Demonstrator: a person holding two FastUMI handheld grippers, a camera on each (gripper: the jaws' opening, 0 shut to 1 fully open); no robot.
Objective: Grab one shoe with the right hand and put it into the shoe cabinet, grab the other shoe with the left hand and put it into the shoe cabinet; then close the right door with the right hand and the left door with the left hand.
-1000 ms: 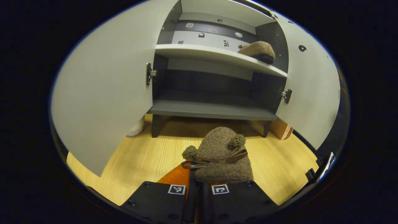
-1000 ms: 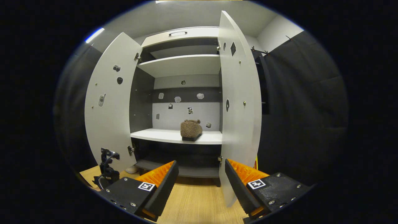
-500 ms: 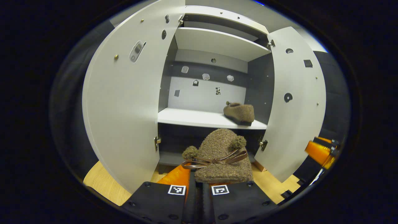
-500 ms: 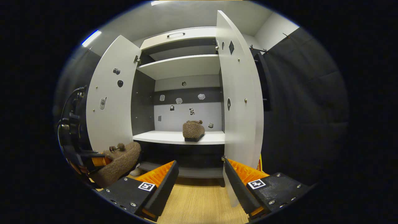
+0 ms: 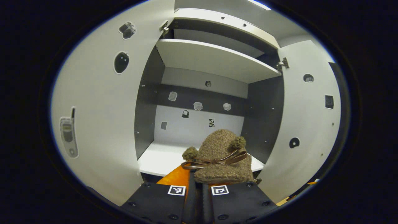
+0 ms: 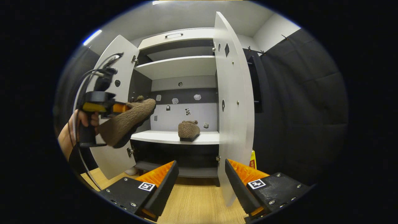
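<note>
My left gripper (image 5: 196, 182) is shut on a fuzzy brown shoe (image 5: 222, 158) with a brown bow, held up in front of the open shoe cabinet's middle white shelf (image 5: 155, 160). In the right gripper view that same left gripper (image 6: 102, 107) holds the shoe (image 6: 127, 121) tilted, toe toward the cabinet, near the left door (image 6: 107, 158). The other brown shoe (image 6: 188, 130) rests on the middle shelf (image 6: 161, 137), toward its right. My right gripper (image 6: 199, 183) hangs open and empty, low in front of the cabinet, close to the right door (image 6: 231, 109).
Both cabinet doors stand wide open: left door (image 5: 99, 124), right door (image 5: 306, 124). An upper shelf (image 5: 214, 60) and a dark bottom shelf (image 6: 189, 171) are inside. Wooden floor (image 6: 196, 205) lies below. A hand (image 6: 70, 130) holds the left gripper.
The left gripper has risen with its shoe from floor level up to the middle shelf's height and closer to the cabinet. The right gripper has barely moved.
</note>
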